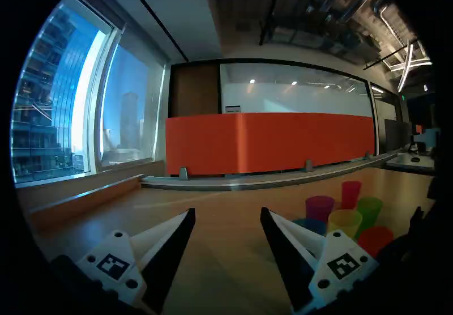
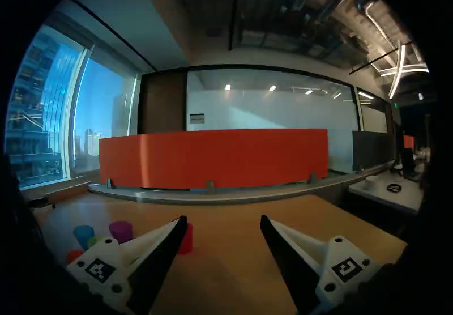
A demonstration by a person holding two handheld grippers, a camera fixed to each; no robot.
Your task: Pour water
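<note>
Both my tongs gape empty: left gripper (image 1: 227,212), right gripper (image 2: 223,220). Just beyond, the cluster of coloured cups (image 1: 344,220) stands on the wooden table (image 1: 226,269), on my side of the orange screen (image 1: 266,142). They look light, thin, slick plastic; I'd pinch one mid-wall, gently, or it buckles and tips
</note>
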